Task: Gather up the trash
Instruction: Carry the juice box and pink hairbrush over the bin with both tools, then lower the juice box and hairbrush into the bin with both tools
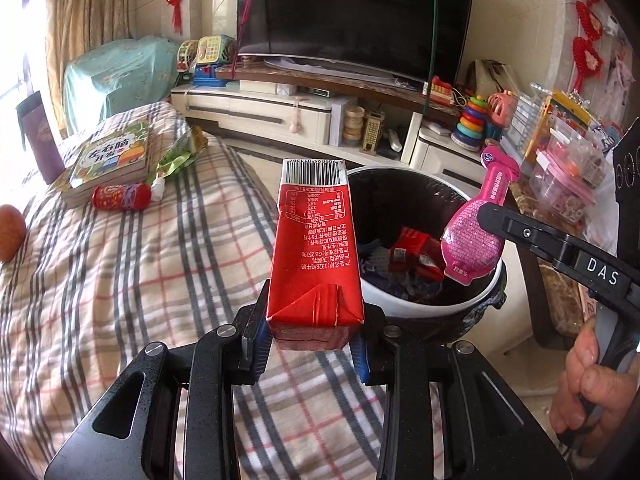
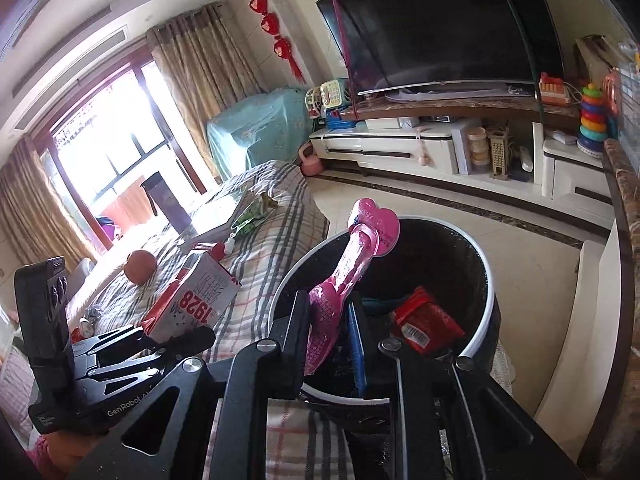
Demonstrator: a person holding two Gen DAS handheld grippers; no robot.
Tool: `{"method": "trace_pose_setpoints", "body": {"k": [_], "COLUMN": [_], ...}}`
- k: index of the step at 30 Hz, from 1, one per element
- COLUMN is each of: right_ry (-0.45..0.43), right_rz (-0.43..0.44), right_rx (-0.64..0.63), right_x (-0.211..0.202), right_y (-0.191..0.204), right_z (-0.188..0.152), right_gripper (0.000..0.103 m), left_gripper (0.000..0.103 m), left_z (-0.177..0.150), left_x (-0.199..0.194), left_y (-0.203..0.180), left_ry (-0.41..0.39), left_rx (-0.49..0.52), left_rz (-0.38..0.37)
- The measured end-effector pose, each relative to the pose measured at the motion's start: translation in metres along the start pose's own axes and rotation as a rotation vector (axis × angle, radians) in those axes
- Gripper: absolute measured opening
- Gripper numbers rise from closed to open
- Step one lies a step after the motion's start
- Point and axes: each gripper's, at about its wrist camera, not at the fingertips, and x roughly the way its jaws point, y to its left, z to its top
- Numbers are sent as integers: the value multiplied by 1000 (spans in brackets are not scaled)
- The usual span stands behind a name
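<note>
So both grippers are loaded right now. The left gripper (image 1: 310, 344) is clamped on the bottom end of a red rectangular milk carton (image 1: 314, 248), which stands up out of the jaws with its long axis running straight away from the gripper, barcode end farthest out. The round bin with the black liner and white rim (image 1: 432, 304) sits just ahead and to the right of that carton; from the left wrist view the carton looks like it's over the edge of the plaid-covered surface (image 1: 120, 260), not yet over the opening.

The right gripper (image 2: 330, 332) is pinching a flat pink plastic wrapper with a heart-shaped top (image 2: 352, 264) near its lower end, long axis pointing up and forward. That one is already right above the bin mouth, so I'd say the right hand is nearer to a drop. The left needs to swing right first.

Inside the bin there's already a crumpled red packet (image 2: 424, 322). Nothing blocks the opening except the two grippers being close together. More stuff left behind the left gripper: a small red bottle (image 1: 120, 196) and a green snack bag (image 1: 180, 156) beside a stack of books (image 1: 108, 160).
</note>
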Motion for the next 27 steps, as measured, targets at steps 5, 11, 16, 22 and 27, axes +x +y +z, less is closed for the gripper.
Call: {"method": "trace_pose_setpoints", "body": {"k": [5, 11, 16, 22, 27], "right_ry": [-1, -3, -1, 2, -2], "right_rz": [-7, -15, -24, -33, -41], "right_rx": [8, 15, 21, 25, 26], "right_x": [-1, 0, 0, 0, 0], "right_y": [-6, -14, -20, -24, -29], "right_z": [2, 4, 5, 6, 8], "right_gripper": [18, 18, 18, 18, 18], "left_gripper": [31, 31, 31, 31, 31], "left_z": [5, 12, 16, 18, 21], "left_x": [4, 10, 14, 19, 22], "left_y": [-7, -13, -18, -22, -24], "left_ry": [4, 7, 10, 16, 18], "left_rx": [12, 23, 34, 38, 42], "left_rz": [-5, -12, -17, -23, -29]}}
